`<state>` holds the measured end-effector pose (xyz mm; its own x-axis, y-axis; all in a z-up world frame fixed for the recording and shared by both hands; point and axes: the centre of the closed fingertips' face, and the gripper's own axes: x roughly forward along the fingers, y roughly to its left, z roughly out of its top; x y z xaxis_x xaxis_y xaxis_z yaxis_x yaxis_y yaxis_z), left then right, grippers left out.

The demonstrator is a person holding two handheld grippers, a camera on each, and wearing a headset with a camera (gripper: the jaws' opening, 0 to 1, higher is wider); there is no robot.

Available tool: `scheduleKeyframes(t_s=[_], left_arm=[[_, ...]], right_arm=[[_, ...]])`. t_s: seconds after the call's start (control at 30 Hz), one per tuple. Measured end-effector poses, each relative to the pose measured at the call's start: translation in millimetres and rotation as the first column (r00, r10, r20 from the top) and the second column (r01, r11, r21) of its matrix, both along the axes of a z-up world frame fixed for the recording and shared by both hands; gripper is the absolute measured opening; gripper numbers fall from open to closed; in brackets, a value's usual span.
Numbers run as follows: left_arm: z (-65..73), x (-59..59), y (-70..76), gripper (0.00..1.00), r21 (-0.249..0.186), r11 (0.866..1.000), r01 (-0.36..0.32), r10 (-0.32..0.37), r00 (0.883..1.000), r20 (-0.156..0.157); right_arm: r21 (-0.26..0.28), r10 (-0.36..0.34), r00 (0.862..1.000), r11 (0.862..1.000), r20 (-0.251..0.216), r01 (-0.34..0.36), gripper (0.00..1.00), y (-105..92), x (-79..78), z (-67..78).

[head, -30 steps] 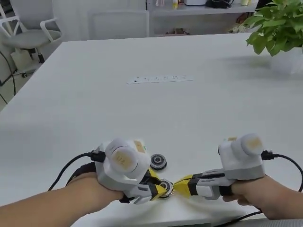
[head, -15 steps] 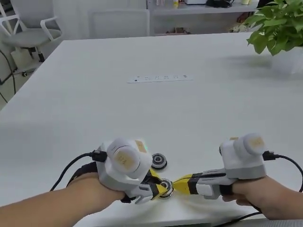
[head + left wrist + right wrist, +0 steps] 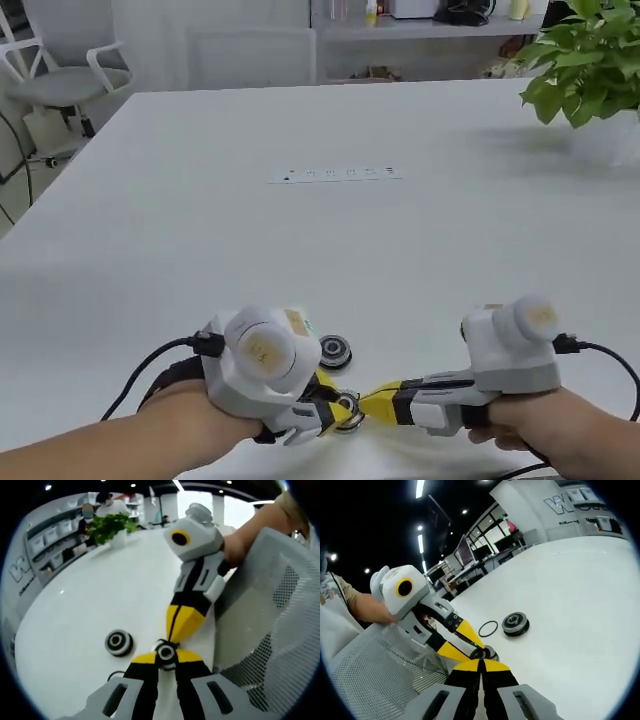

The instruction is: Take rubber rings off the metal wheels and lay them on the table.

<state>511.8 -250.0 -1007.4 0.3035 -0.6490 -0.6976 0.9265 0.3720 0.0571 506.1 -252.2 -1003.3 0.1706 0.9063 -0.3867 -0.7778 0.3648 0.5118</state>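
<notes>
Risk sits at the metal wheel; the jaws of our left gripper clench it; the jaws of the right gripper are pressed together at its rim, nipping rubber or not we cannot tell; a second wheel and a freed ring lie on the desk near it; we think a shallow nip may slip.

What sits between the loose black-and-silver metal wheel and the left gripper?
A thin black rubber ring, flat on the white table, between wheel and left gripper; the right gripper view shows it.
</notes>
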Motion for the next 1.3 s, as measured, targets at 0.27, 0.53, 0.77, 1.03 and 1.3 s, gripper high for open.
scheduleKeyframes(t_s=[0.27,0.53,0.77,1.03,1.3], left_arm=[[0.1,-0.3,0.0,0.12,-0.004,1.0,0.0,0.0,1.0,-0.001],[-0.1,-0.2,0.1,0.12,-0.01,1.0,0.0,0.0,1.0,-0.004],[-0.1,-0.1,0.0,0.12,-0.015,1.0,0.001,-0.001,1.0,-0.003],[0.7,0.0,-0.2,0.12,-0.022,1.0,0.002,-0.002,1.0,-0.002],[0.8,0.1,-0.1,0.12,-0.026,1.0,0.003,-0.003,1.0,-0.001]], right_arm=[[0.015,0.01,1.0,1.0,-0.004,-0.01,0.0,1.5,-0.3,0.1],[0.035,0.014,1.0,0.999,-0.005,-0.014,0.0,3.3,-1.1,2.5],[0.05,0.02,1.0,0.999,-0.007,-0.019,0.0,4.2,-1.8,4.0],[0.074,0.042,0.999,0.996,-0.001,-0.042,0.0,6.6,-4.5,7.4],[0.062,0.008,1.0,0.998,-0.001,-0.008,0.0,2.4,0.8,5.4]])
